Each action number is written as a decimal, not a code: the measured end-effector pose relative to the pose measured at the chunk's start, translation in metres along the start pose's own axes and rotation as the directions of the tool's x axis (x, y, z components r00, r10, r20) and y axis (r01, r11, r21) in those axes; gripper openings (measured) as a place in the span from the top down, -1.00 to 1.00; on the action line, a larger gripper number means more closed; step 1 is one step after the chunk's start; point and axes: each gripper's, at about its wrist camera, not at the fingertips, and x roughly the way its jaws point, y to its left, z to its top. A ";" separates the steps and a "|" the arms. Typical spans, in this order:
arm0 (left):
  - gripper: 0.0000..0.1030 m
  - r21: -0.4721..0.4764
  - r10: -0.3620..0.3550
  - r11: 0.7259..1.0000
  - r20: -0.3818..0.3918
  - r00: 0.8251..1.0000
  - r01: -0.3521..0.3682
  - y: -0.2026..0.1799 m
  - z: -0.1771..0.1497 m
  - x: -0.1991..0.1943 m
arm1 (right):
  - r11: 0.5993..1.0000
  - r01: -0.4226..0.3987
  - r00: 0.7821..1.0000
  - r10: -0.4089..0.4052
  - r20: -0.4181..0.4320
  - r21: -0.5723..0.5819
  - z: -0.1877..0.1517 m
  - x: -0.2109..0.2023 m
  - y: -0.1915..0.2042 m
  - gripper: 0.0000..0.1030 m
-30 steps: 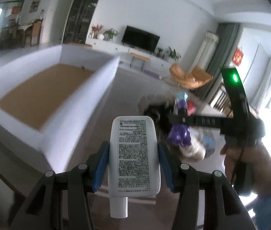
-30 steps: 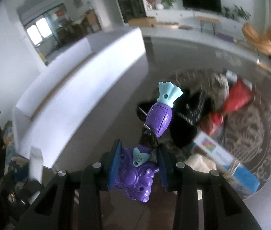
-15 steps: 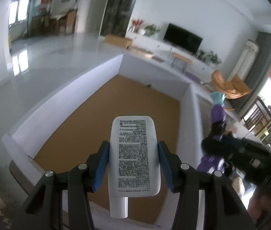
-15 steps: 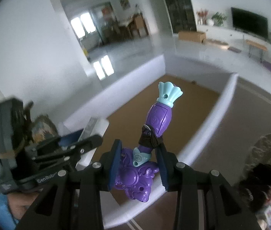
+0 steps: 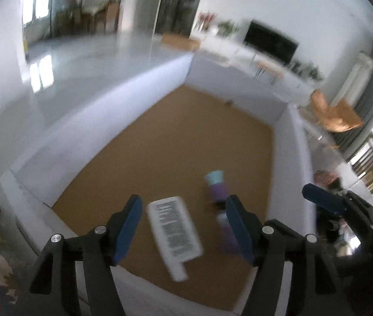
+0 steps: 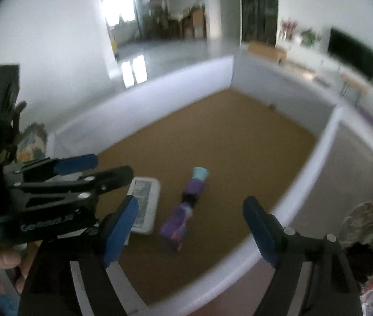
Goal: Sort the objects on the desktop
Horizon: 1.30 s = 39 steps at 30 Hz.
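Left wrist view: our left gripper hangs over the white-walled bin, its jaws opening, pads clear of the white tube, which shows blurred over the bin's brown floor. At three o'clock of the tube we see the purple toy. Our right gripper is likewise opening, gripping nothing, the toy between but below its pads.
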 end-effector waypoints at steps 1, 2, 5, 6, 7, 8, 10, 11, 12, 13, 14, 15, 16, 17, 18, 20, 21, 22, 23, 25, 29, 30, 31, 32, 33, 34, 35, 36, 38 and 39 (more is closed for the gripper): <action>-0.26 0.022 -0.015 1.000 0.029 0.999 0.015 -0.011 -0.006 -0.014 | 0.999 0.031 0.998 -0.030 0.056 -0.010 -0.010 -0.019 -0.003 -0.64; -0.27 0.048 -0.037 0.998 0.052 0.998 0.034 -0.023 -0.013 -0.029 | 0.998 0.057 0.993 -0.055 0.101 -0.018 -0.022 -0.036 -0.006 -0.68; -0.34 0.160 -0.165 0.976 0.085 0.983 0.150 -0.076 -0.044 -0.064 | 0.985 0.171 0.966 -0.162 0.203 -0.027 -0.064 -0.083 -0.020 -0.90; -0.48 0.190 -0.209 0.963 0.083 0.974 0.190 -0.093 -0.053 -0.071 | 0.975 0.222 0.950 -0.211 0.228 -0.020 -0.083 -0.096 -0.029 -0.95; -0.58 0.229 -0.263 0.943 0.070 0.962 0.241 -0.117 -0.071 -0.077 | 0.961 0.275 0.932 -0.264 0.247 -0.011 -0.104 -0.111 -0.039 -0.98; -0.77 0.252 -0.291 0.930 0.056 0.955 0.269 -0.133 -0.085 -0.078 | 0.946 0.324 0.915 -0.313 0.253 0.001 -0.125 -0.123 -0.049 -0.98; -0.90 0.306 -0.337 0.896 -0.006 0.942 0.322 -0.170 -0.125 -0.077 | 0.905 0.423 0.879 -0.422 0.222 0.047 -0.172 -0.146 -0.074 -0.99; -0.90 0.327 -0.339 0.885 -0.037 0.940 0.332 -0.183 -0.140 -0.070 | 0.888 0.454 0.868 -0.460 0.188 0.076 -0.194 -0.155 -0.087 -0.99; -0.89 0.352 -0.327 0.875 -0.079 0.942 0.333 -0.198 -0.157 -0.057 | 0.878 0.469 0.864 -0.479 0.157 0.096 -0.209 -0.158 -0.096 -0.99; -0.89 0.366 -0.301 0.872 -0.123 0.946 0.325 -0.210 -0.168 -0.039 | 0.866 0.485 0.861 -0.497 0.109 0.121 -0.228 -0.161 -0.106 -0.99; -0.89 0.370 -0.281 0.873 -0.155 0.947 0.319 -0.216 -0.173 -0.024 | 0.854 0.498 0.859 -0.510 0.052 0.150 -0.248 -0.162 -0.120 -0.99; -0.89 0.367 -0.255 0.877 -0.193 0.947 0.311 -0.221 -0.180 -0.005 | 0.848 0.502 0.860 -0.510 0.005 0.173 -0.263 -0.162 -0.132 -0.99; -0.89 0.362 -0.233 0.883 -0.216 0.948 0.299 -0.226 -0.180 0.006 | 0.842 0.503 0.862 -0.505 -0.040 0.193 -0.280 -0.163 -0.142 -0.99; -0.89 0.358 -0.214 0.888 -0.231 0.949 0.287 -0.228 -0.181 0.015 | 0.836 0.505 0.863 -0.497 -0.091 0.216 -0.292 -0.158 -0.152 -0.99; -0.89 0.353 -0.195 0.895 -0.239 0.951 0.273 -0.227 -0.179 0.026 | 0.836 0.500 0.866 -0.486 -0.118 0.226 -0.298 -0.153 -0.158 -0.99; -0.89 0.343 -0.158 0.910 -0.237 0.959 0.235 -0.227 -0.174 0.045 | 0.837 0.495 0.868 -0.469 -0.161 0.233 -0.305 -0.142 -0.168 -0.99; -0.89 0.339 -0.143 0.915 -0.236 0.961 0.219 -0.227 -0.169 0.053 | 0.837 0.493 0.869 -0.464 -0.170 0.236 -0.307 -0.138 -0.172 -0.99; -0.89 0.344 -0.137 0.915 -0.222 0.965 0.209 -0.227 -0.168 0.057 | 0.840 0.486 0.873 -0.454 -0.178 0.242 -0.314 -0.139 -0.175 -0.99; -0.89 0.352 -0.123 0.916 -0.210 0.970 0.192 -0.230 -0.164 0.063 | 0.842 0.477 0.878 -0.442 -0.185 0.253 -0.311 -0.131 -0.178 -0.99; -0.89 0.365 -0.103 0.915 -0.198 0.975 0.171 -0.236 -0.157 0.072 | 0.843 0.466 0.884 -0.429 -0.188 0.270 -0.307 -0.129 -0.172 -0.99; -0.89 0.410 -0.066 0.903 -0.165 0.984 0.129 -0.239 -0.154 0.079 | 0.837 0.439 0.898 -0.401 -0.181 0.327 -0.301 -0.126 -0.183 -1.00; -0.91 0.431 -0.049 0.895 -0.158 0.986 0.113 -0.244 -0.153 0.084 | 0.834 0.425 0.905 -0.385 -0.180 0.352 -0.303 -0.126 -0.187 -1.00; -0.91 0.441 -0.050 0.890 -0.158 0.986 0.116 -0.247 -0.148 0.090 | 0.832 0.413 0.911 -0.373 -0.179 0.369 -0.307 -0.129 -0.187 -1.00; -0.96 0.445 -0.057 0.887 -0.161 0.985 0.124 -0.249 -0.145 0.094 | 0.824 0.421 0.907 -0.379 -0.182 0.379 -0.308 -0.130 -0.188 -1.00; -1.00 0.448 -0.056 0.885 -0.166 0.985 0.126 -0.251 -0.143 0.099 | 0.821 0.422 0.907 -0.381 -0.181 0.385 -0.309 -0.132 -0.188 -1.00; -1.00 0.448 -0.061 0.884 -0.168 0.984 0.132 -0.256 -0.140 0.104 | 0.820 0.424 0.906 -0.383 -0.181 0.384 -0.308 -0.132 -0.188 -1.00; -1.00 0.449 -0.063 0.884 -0.166 0.984 0.132 -0.257 -0.138 0.105 | 0.820 0.424 0.906 -0.384 -0.180 0.385 -0.308 -0.131 -0.188 -1.00; -1.00 0.448 -0.063 0.884 -0.164 0.984 0.131 -0.259 -0.136 0.108 | 0.820 0.424 0.905 -0.385 -0.179 0.385 -0.308 -0.131 -0.187 -1.00; -1.00 0.438 -0.055 0.891 -0.161 0.985 0.121 -0.262 -0.131 0.114 | 0.819 0.425 0.905 -0.385 -0.179 0.385 -0.307 -0.130 -0.187 -1.00; -1.00 0.438 -0.054 0.891 -0.161 0.985 0.121 -0.262 -0.130 0.116 | 0.819 0.425 0.905 -0.385 -0.178 0.385 -0.307 -0.130 -0.187 -1.00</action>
